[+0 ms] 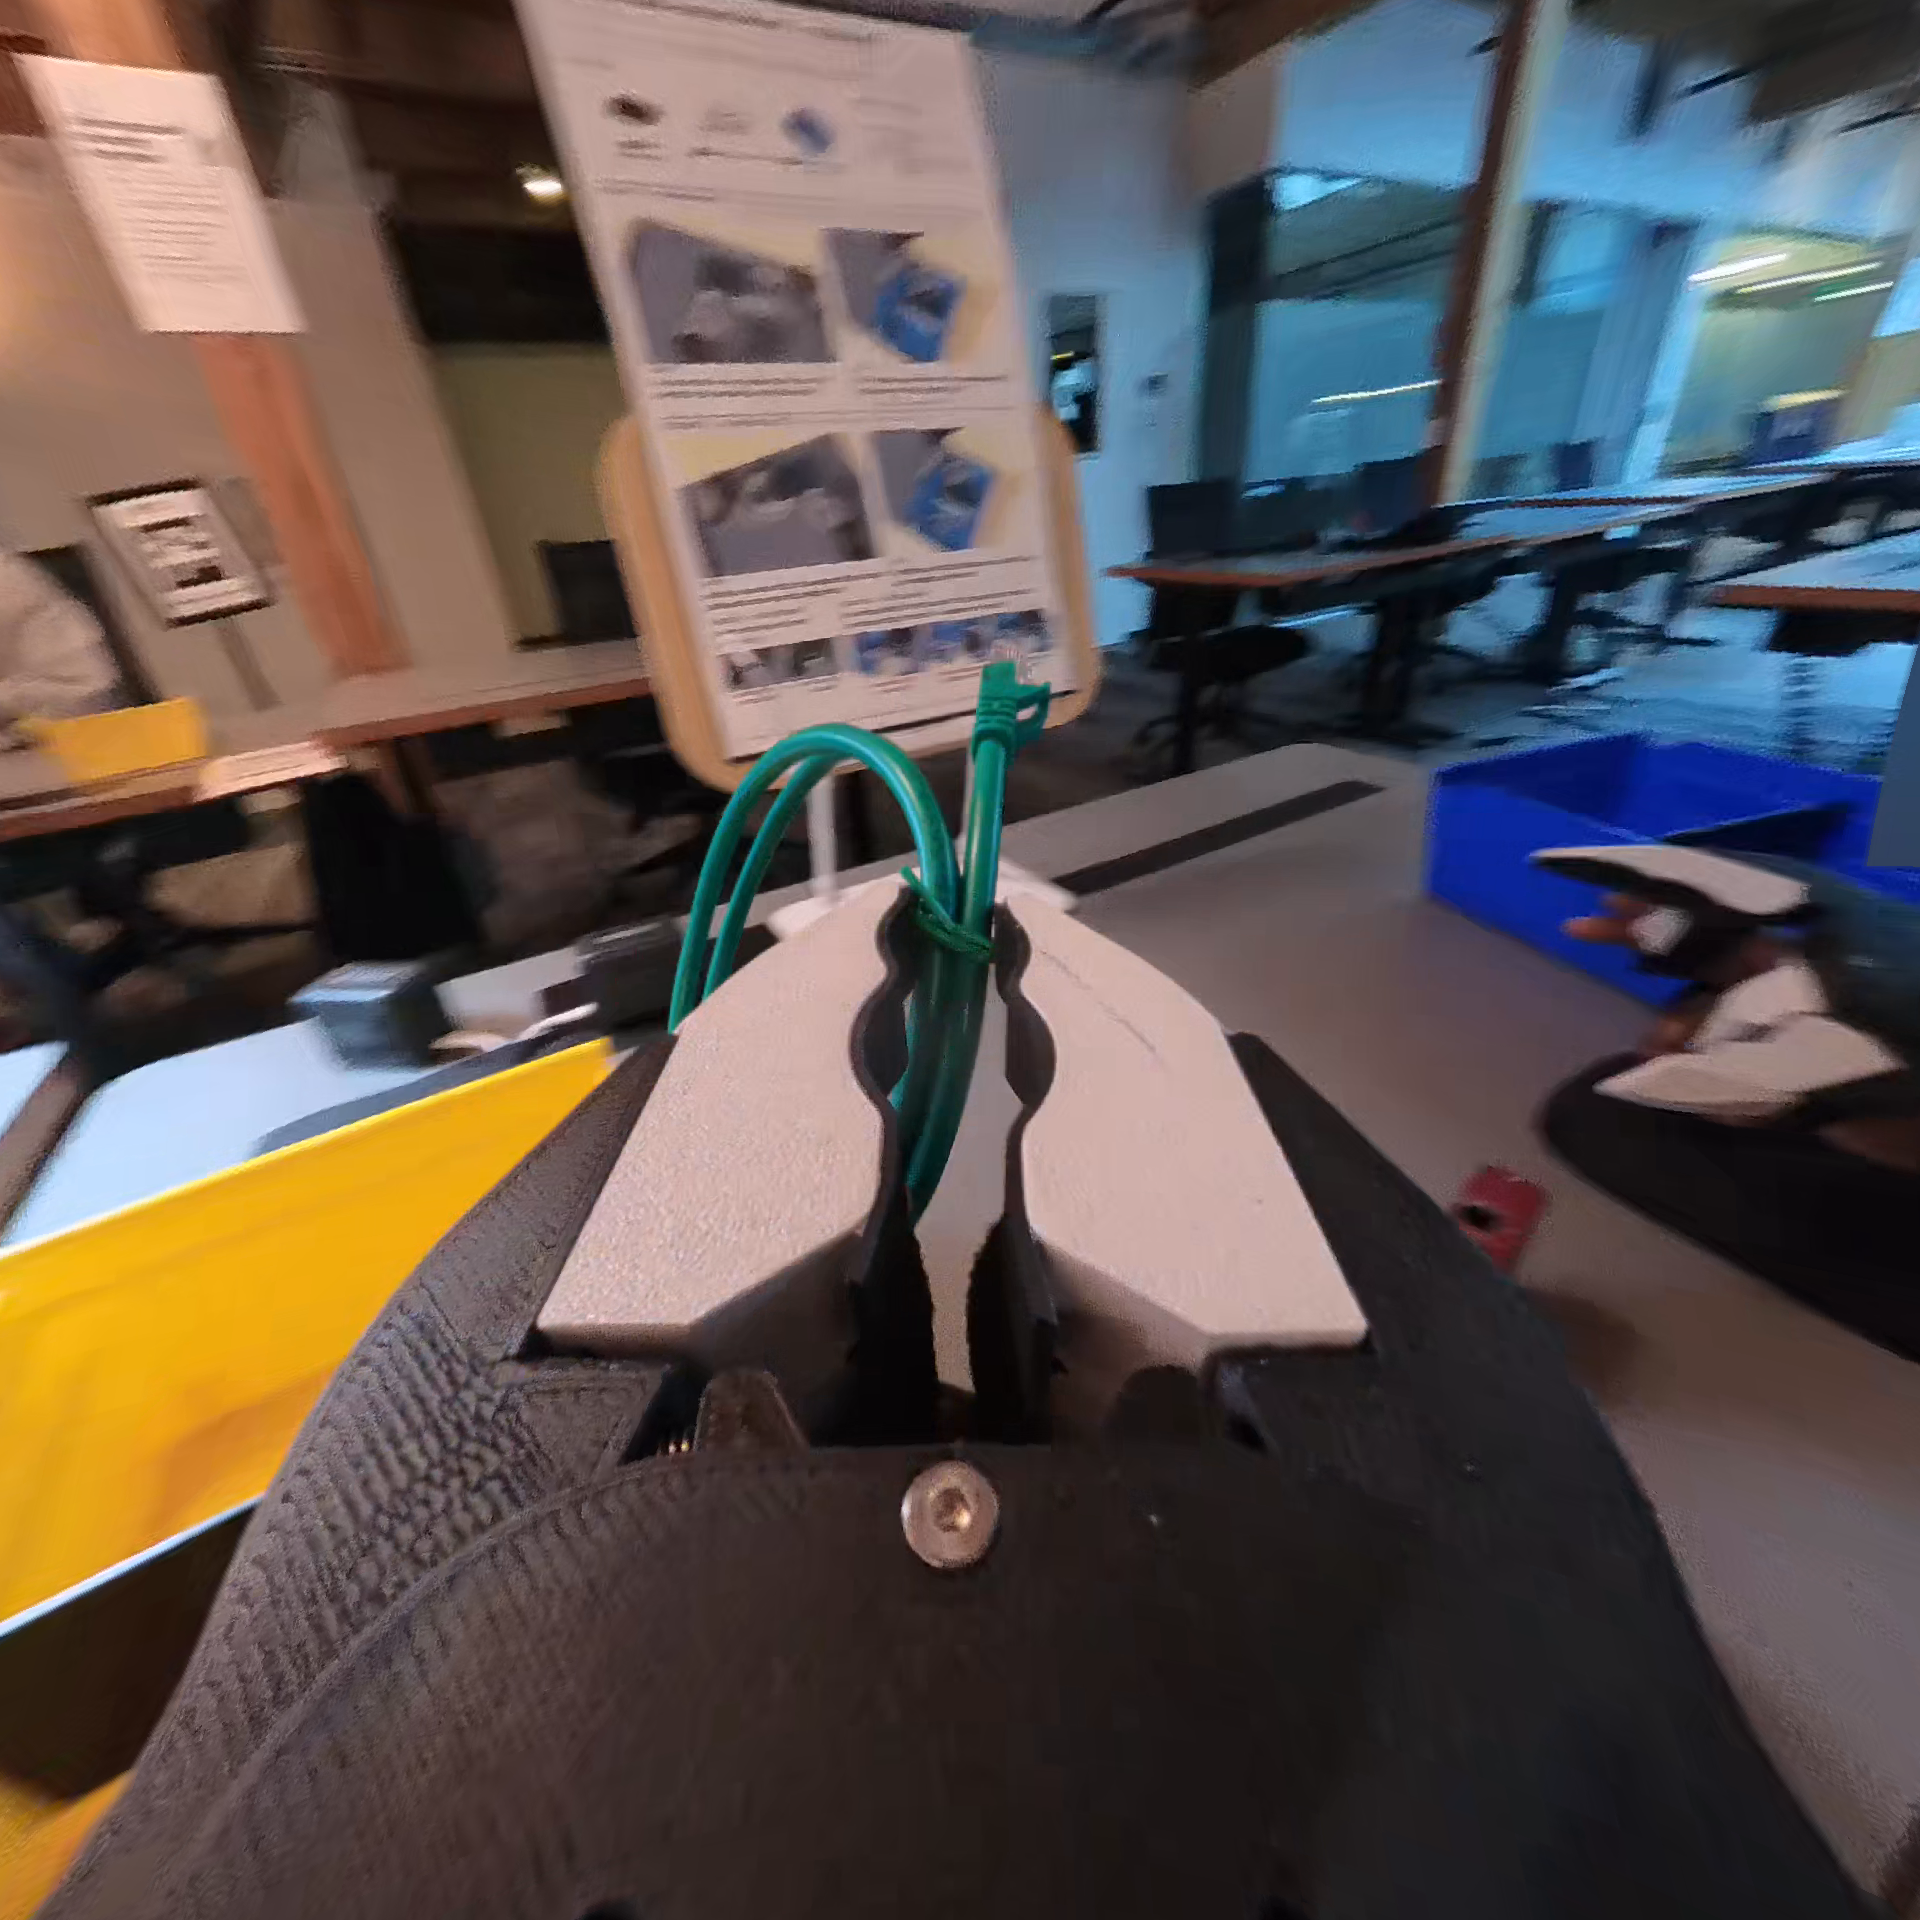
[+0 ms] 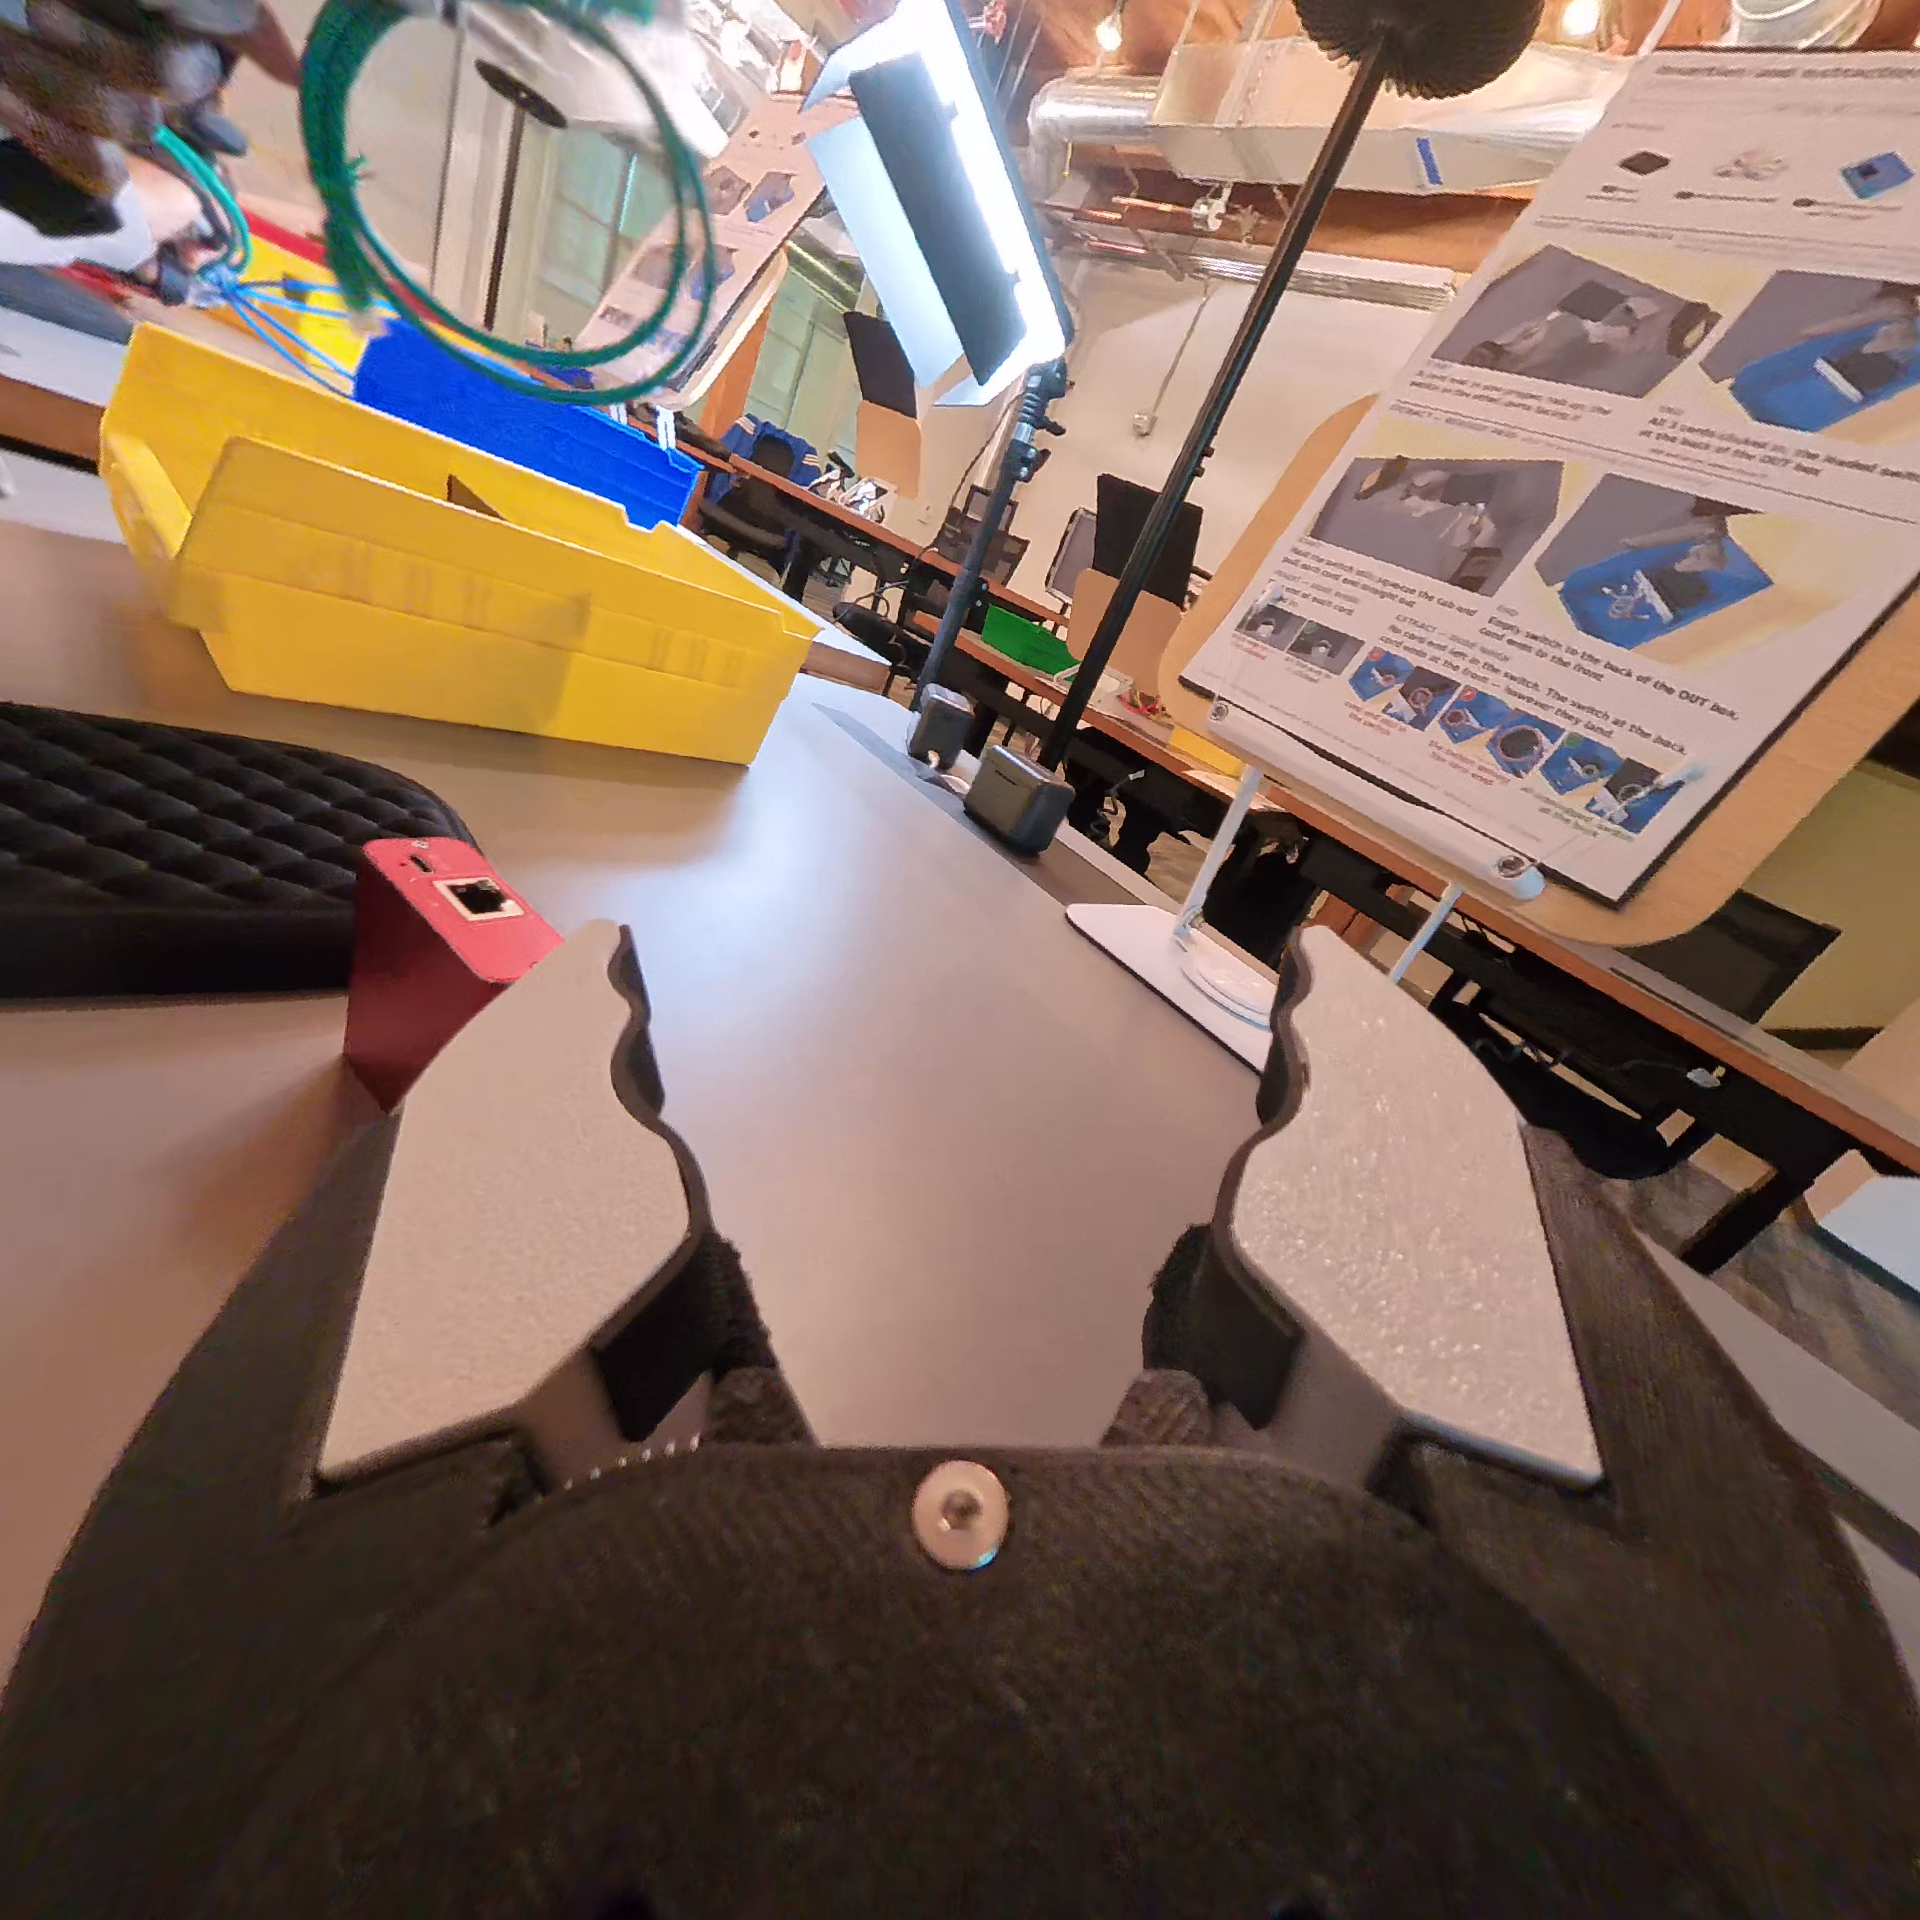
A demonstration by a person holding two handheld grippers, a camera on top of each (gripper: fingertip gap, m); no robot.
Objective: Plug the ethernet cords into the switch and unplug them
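**Green cord pinched on the left, right gripper spread**

The left gripper (image 1: 951, 935) has its jaws pressed on a coiled, tied green ethernet cord (image 1: 940, 997), whose plug (image 1: 1003, 707) sticks up at twelve o'clock. The right gripper (image 2: 961, 997) hangs spread wide over the grey table (image 2: 883, 935), holding nothing. The red switch (image 2: 436, 945) stands at ten o'clock, beside its left finger. Farther at eleven o'clock sits a yellow bin (image 2: 468, 623).

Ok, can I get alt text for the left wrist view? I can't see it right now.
The left tongs are shut on a coiled green ethernet cord, its plug pointing up. Behind stands an instruction board; a blue bin and the right tongs sit to the right.
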